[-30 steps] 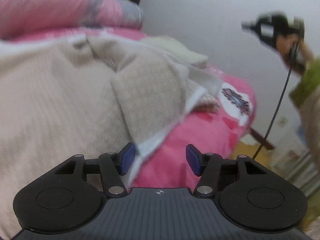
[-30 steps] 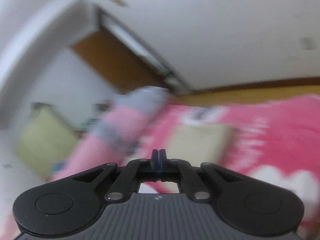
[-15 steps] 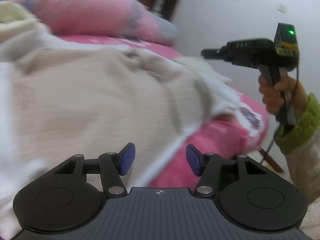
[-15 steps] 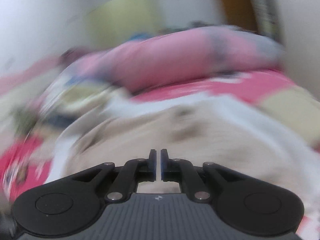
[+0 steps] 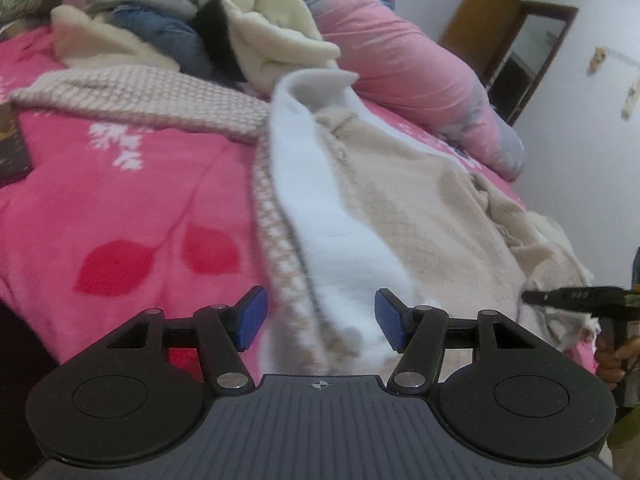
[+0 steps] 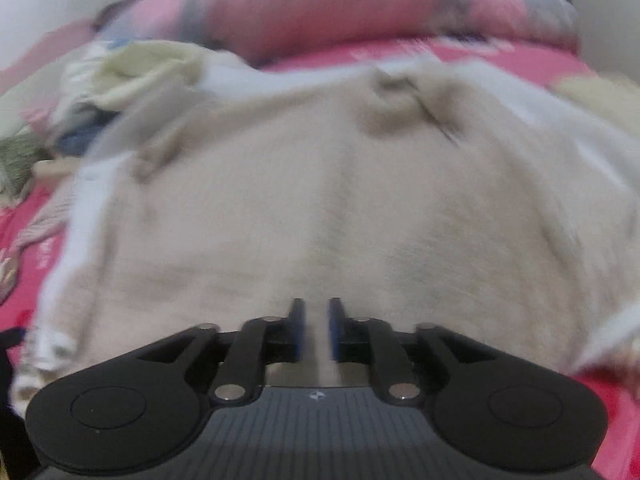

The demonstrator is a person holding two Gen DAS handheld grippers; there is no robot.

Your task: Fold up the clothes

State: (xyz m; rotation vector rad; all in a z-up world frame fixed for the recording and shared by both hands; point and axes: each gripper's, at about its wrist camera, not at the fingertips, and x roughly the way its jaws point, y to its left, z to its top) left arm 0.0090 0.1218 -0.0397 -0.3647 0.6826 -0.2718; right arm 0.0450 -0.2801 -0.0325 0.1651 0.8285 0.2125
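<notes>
Closest to me, my left gripper (image 5: 320,320) has its jaws spread wide, and between the blue pads (image 5: 250,318) I see the white fleecy lining of the beige sweater (image 5: 420,216), but the pads do not press on it. The sweater lies spread over the pink bedspread (image 5: 132,208), with its white inner edge turned up in a long band that runs away from me. At the right edge of this view I can see my right gripper (image 5: 568,296), held by a hand (image 5: 612,356), just beside the far hem of the sweater.

From the right wrist, the right gripper (image 6: 317,330) has its fingers nearly together with only a narrow slit between them, and nothing is caught in it. The sweater (image 6: 320,200) fills almost the whole picture under it; this picture is blurred, so I cannot say if the fingertips touch the cloth.

Further on, a knitted checked garment (image 5: 140,98) lies flat on the bedspread, touching the sweater's collar end. Behind it there is a pile of clothes (image 5: 192,28), cream, blue and black. A long pink bolster (image 5: 400,60) lies at the back, near the wall.
</notes>
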